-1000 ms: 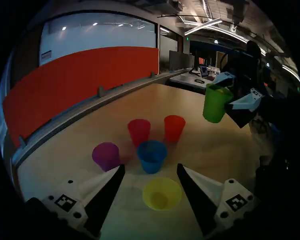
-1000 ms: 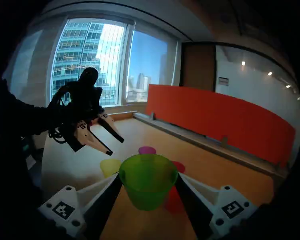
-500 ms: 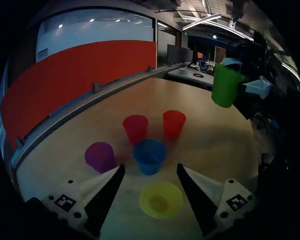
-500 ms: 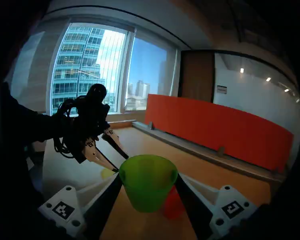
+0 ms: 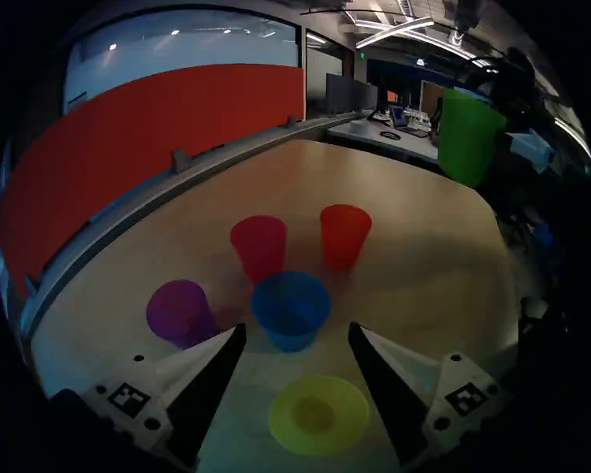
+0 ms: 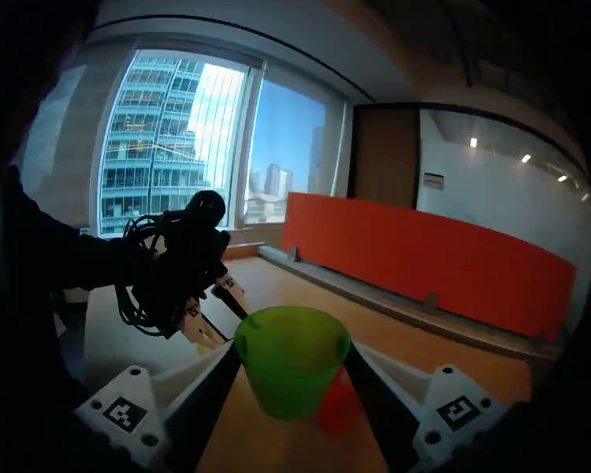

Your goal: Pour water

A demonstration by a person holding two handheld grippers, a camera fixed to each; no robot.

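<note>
Right gripper point(image 6: 293, 348) clamps green cup point(image 6: 291, 374) | translucent plastic, tapered, smooth

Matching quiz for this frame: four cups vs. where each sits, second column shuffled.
1 green cup
2 yellow cup
3 blue cup
4 purple cup

A leftmost on the table, left gripper view
B held off the table by the right tool
C between the left tool's open fingers
D just beyond the left tool's fingertips

Pairs: 1-B, 2-C, 3-D, 4-A
</note>
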